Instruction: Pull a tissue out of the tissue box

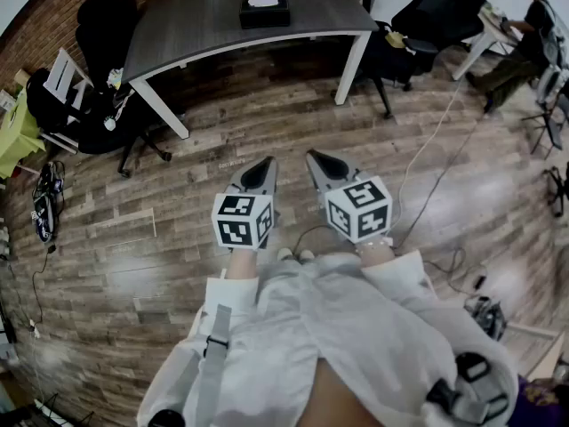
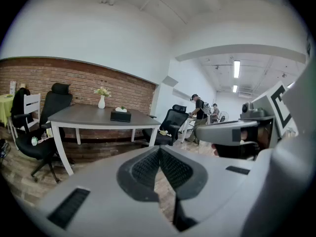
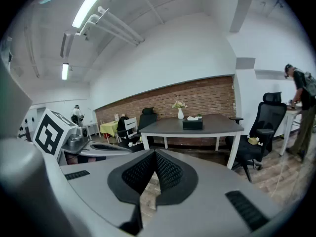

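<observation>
Well, my left tool [image 1: 263,171] is closed, its ribbed black pads meeting with nothing between them, and I hold it tilted a little downward over the brown wooden plank floor [image 1: 204,158].

The black rectangular tissue box [image 1: 264,13] lies straight ahead and well apart from it, on the dark grey worktop with white legs [image 1: 178,20], about midway along its length and closer to the far edge than to the near one. The box's long axis runs along the worktop, so it lies crosswise to my reach. A tuft of white tissue [image 1: 263,0] stands out of its top.

My right tool [image 1: 318,162] is just beside the left one, likewise shut on nothing and tilted the same way.

In the head view the box sits almost directly beyond the left tool, so I judge that one marginally nearer, though the difference is slight. Both tools toe inward a little, so the box lies off each tool's own line. I judge the whole approach across the floor to the near edge is still to come, and the tuft wants taking from above.
</observation>
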